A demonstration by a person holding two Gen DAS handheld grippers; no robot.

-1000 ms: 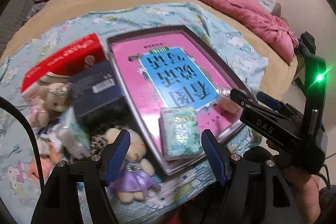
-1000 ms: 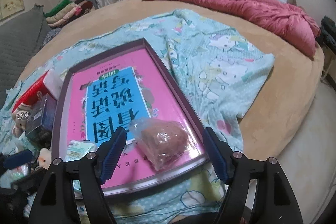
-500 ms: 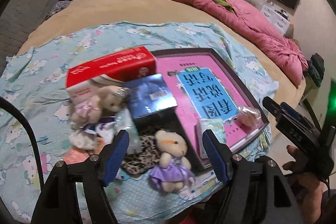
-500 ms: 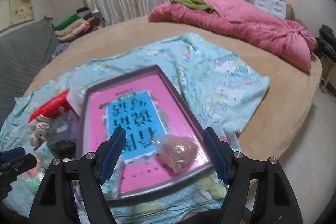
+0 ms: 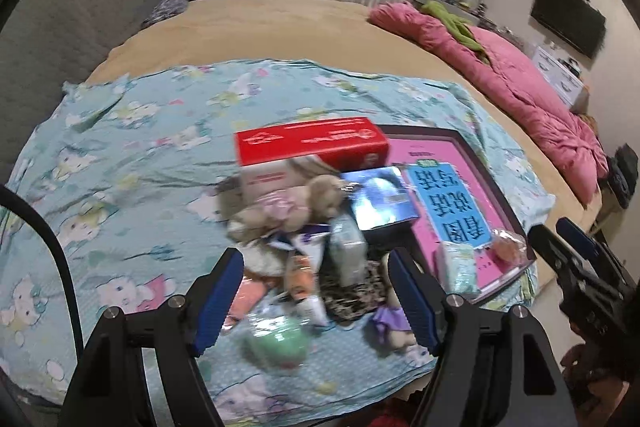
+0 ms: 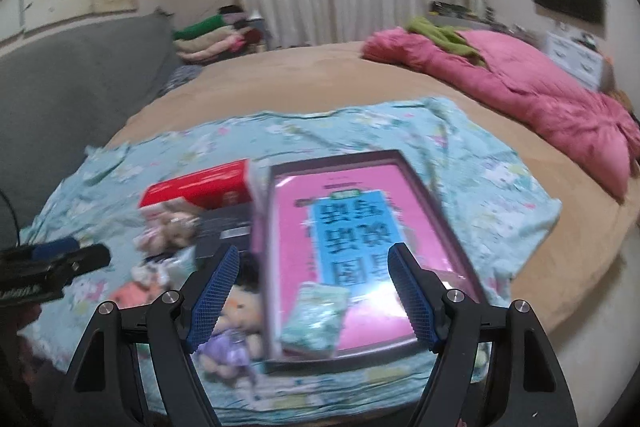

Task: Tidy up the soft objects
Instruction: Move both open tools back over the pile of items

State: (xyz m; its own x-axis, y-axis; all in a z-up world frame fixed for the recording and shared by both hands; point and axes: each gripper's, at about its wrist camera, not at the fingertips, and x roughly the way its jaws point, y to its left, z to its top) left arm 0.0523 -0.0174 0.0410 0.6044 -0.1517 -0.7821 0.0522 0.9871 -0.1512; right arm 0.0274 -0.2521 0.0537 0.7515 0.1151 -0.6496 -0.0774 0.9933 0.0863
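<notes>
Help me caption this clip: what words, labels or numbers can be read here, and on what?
"看图说话写话", upside down, my best reading: blue panel on the pink board.
Red box: white print, too blurred to read.
Dark blue box: label too blurred.
Tissue pack: print too small.

pink tray (image 5: 460, 163), upside-down Chinese characters, unreadable

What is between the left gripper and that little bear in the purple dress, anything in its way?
Nothing visible blocks it. The left gripper hangs open and empty above the pile, and the bear in the purple dress lies uncovered on the blue sheet, partly hidden behind the gripper's right finger. A leopard-print cloth lies close beside the bear.
</notes>
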